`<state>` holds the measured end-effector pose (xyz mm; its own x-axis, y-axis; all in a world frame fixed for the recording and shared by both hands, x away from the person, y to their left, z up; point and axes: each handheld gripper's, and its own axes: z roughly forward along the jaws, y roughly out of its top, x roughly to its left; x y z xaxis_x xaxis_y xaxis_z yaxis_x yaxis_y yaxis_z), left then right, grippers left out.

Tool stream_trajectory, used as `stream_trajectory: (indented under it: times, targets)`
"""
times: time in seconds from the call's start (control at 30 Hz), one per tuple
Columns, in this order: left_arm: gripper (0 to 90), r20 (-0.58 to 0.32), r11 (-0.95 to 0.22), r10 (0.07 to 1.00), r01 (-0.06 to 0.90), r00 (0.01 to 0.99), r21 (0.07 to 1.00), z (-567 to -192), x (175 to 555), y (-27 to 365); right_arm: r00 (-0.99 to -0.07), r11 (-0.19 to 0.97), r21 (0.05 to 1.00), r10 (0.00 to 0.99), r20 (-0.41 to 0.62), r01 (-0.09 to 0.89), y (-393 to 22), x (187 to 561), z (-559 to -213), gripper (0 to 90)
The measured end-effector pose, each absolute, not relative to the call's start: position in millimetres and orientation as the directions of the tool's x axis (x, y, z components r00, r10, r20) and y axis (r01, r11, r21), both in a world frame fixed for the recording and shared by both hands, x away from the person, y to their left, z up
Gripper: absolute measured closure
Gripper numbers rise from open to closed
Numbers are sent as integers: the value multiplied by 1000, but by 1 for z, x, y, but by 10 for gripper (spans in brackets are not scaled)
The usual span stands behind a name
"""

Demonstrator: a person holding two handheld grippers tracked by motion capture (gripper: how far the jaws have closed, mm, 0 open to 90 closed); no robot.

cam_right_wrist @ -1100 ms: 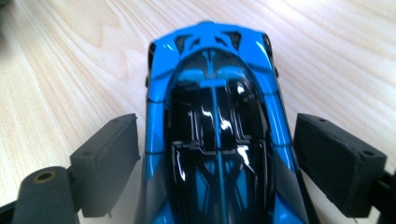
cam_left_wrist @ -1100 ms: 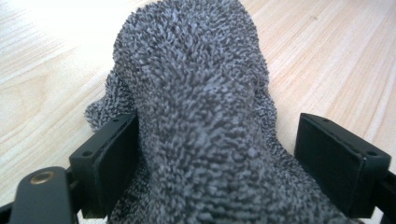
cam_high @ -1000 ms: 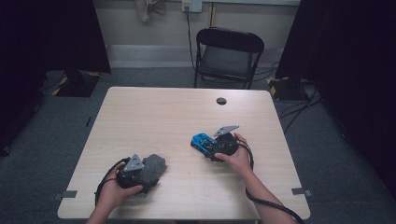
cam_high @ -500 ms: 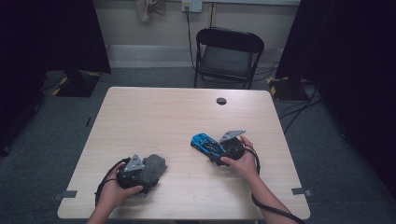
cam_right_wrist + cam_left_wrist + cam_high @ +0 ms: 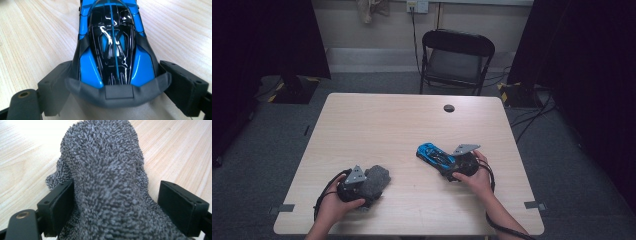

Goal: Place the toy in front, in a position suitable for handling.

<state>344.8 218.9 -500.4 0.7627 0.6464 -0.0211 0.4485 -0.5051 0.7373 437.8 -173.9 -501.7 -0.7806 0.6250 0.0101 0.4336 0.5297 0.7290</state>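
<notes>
My right fingers pinch the car's rear flanks: light, stiff, glossy, likely slippery. Left fingers straddle the soft cloth, one side touching.

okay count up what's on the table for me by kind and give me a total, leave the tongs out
Grey fuzzy cloth: 1
Blue and black toy car: 1
Small dark round disc near the table's far edge: 1
Total: 3
</notes>
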Motion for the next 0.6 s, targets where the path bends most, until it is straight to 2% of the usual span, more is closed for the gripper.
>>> stream_trajectory:
  times: [0.47,0.57,0.6]
  targets:
    - [142,-12,-510,648,446,761,736,-501,344,218,-750,511,731,661,3,453,-175,430,-502,138]
    - [142,-8,-512,648,444,761,735,-501,344,218,-746,503,734,666,5,455,-175,429,-502,169]
    - [141,-7,-512,648,444,761,735,-501,344,218,-743,497,739,669,7,454,-175,428,-502,237]
